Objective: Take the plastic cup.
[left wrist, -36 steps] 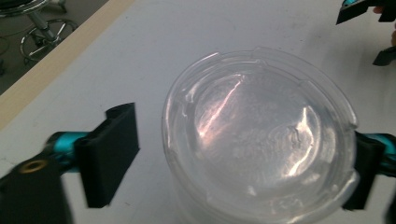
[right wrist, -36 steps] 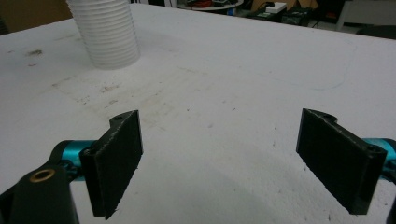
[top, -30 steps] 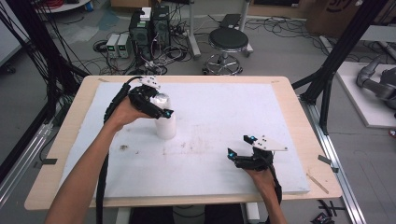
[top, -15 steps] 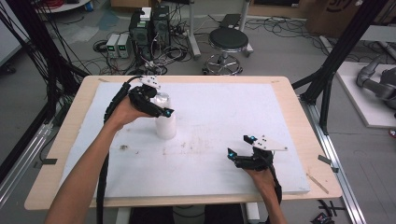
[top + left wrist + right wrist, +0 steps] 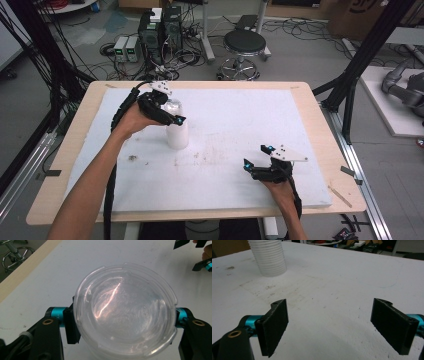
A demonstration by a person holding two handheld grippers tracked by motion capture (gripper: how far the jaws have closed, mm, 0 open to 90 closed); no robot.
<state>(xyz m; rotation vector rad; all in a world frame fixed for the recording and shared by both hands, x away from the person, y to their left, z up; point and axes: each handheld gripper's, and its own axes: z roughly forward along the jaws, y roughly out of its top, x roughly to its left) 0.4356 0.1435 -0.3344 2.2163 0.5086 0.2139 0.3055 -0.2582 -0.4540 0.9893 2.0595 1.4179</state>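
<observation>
Standing upright, ribbed white cup stack [image 5: 177,134] with clear lid [image 5: 125,310] — clamped by left gripper [image 5: 125,317]; right gripper [image 5: 337,325] wide open, empty.

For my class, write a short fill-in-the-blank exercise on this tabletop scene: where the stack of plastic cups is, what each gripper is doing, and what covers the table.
1. The left gripper has its jaws on either side of the ____ of the stack of plastic cups.
2. The right gripper has its jaws ____, with nothing between them.
3. The stack of cups stands ____ on the white board covering the table.
4. In the high view, the right gripper sits near the table's ____ edge.

Missing words: top; open; upright; front
</observation>
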